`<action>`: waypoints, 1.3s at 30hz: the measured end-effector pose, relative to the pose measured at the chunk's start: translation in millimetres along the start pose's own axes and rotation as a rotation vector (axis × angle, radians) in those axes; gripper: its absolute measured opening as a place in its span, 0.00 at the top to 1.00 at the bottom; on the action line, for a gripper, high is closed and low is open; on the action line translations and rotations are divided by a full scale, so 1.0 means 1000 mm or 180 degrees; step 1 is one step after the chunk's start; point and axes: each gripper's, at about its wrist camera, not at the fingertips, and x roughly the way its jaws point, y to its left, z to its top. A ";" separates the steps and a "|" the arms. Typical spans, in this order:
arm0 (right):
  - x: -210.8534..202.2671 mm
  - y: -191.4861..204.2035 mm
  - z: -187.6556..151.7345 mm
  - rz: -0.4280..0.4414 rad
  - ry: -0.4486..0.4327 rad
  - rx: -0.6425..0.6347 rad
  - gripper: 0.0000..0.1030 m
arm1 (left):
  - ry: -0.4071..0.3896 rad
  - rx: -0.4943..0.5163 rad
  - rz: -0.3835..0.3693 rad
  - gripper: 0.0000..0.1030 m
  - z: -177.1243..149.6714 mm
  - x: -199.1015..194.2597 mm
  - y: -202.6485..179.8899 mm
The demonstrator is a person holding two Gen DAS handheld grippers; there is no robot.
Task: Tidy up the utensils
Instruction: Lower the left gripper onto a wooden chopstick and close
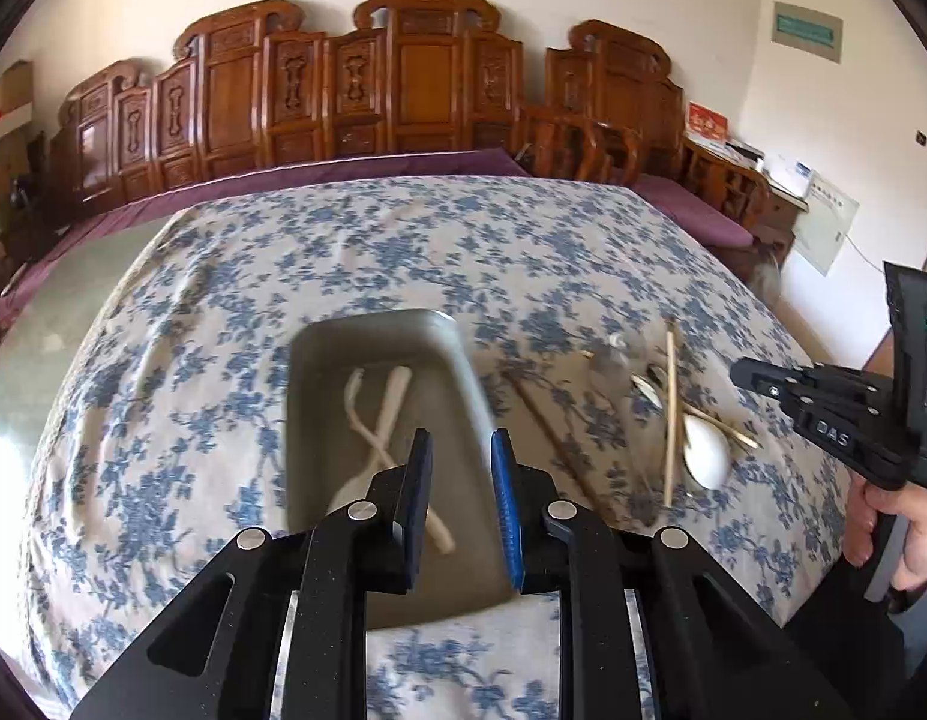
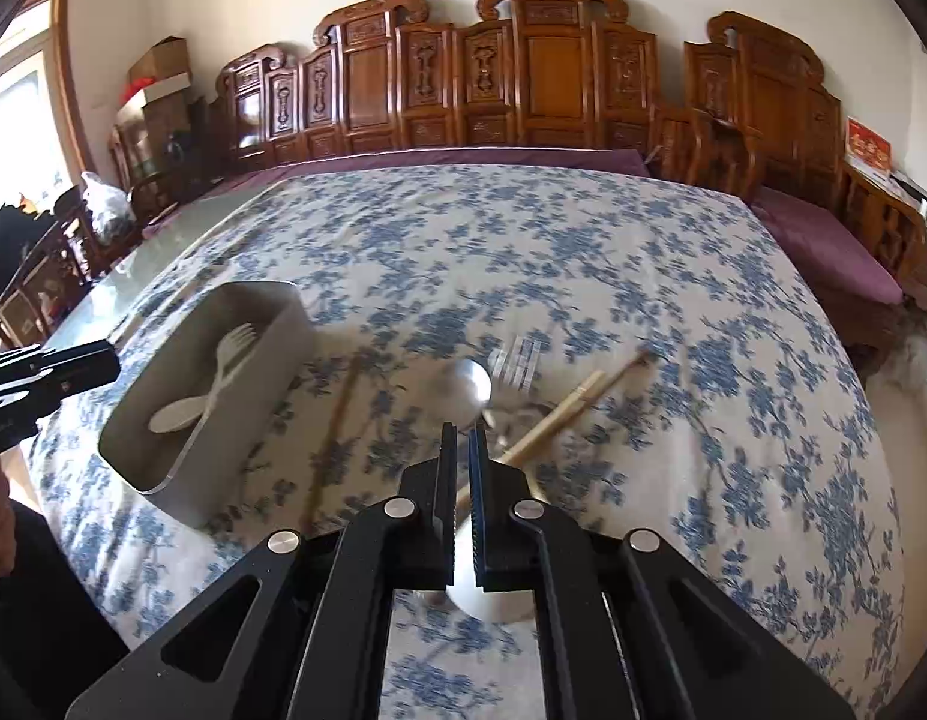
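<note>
Two pale utensils, a fork (image 2: 235,341) and a spoon (image 2: 174,414), already lie crossed in the gray tray (image 1: 379,324), which sits just ahead of and under the left gripper (image 1: 461,450), whose jaws are apart and hold nothing. The right gripper (image 2: 461,438) has its jaws almost together with nothing between them that I can see, right above a white spoon (image 2: 493,594), and just past them lie chopsticks (image 2: 559,414), a shiny metal spoon (image 2: 470,387) and a blurry metal fork (image 2: 517,363). I think the white spoon is light but hard, smooth and easy to break, so pinch it across the thin handle and not on the round bowl.
</note>
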 end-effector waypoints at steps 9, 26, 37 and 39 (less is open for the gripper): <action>0.013 -0.014 -0.032 0.0125 0.0117 0.0252 0.86 | 0.0034 0.0072 -0.0170 0.82 -0.011 0.004 -0.038; 0.015 -0.045 -0.036 0.0116 0.0051 0.0584 0.86 | 0.0660 0.0177 -0.0354 0.74 -0.048 0.065 -0.088; 0.016 -0.037 -0.035 0.0173 0.0053 0.0502 0.86 | 0.0820 0.0319 -0.0211 0.71 -0.058 0.086 -0.096; 0.017 -0.035 -0.035 0.0172 0.0071 0.0474 0.86 | 0.0823 0.0348 -0.0174 0.77 -0.059 0.085 -0.094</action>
